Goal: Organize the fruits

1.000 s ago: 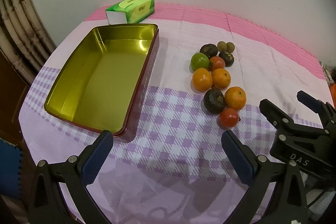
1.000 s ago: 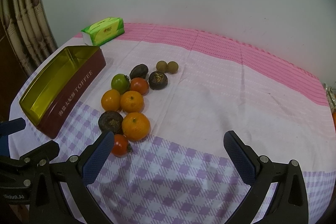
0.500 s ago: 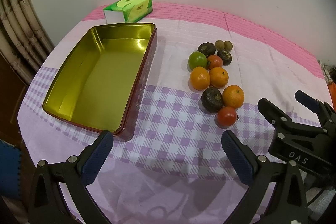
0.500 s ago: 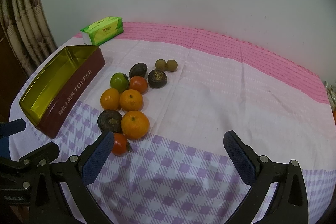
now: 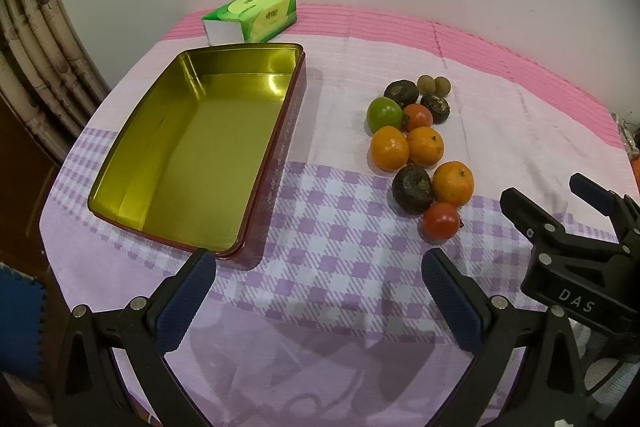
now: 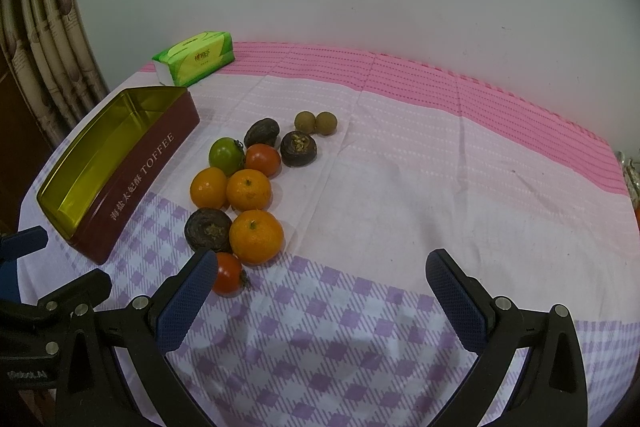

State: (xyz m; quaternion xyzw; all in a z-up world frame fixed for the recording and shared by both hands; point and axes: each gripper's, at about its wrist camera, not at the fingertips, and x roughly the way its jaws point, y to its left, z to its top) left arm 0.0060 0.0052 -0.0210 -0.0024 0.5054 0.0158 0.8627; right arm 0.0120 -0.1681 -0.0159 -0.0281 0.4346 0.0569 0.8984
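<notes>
Barely started: toffee tin (image 5: 192, 151) still empty, whole fruit pile (image 5: 416, 151) just right of it on the tabletop, both grippers' fingers (image 6: 188, 303) spread wide, holding nothing.

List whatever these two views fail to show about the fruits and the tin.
- Nearest red tomato: right wrist view, its left side hidden by the right gripper's blue finger pad.
- Gold-lined dark red rectangular tin: right wrist view, floor hidden by its near wall.
- Two small brown round fruits: left wrist view, too small to identify.
</notes>
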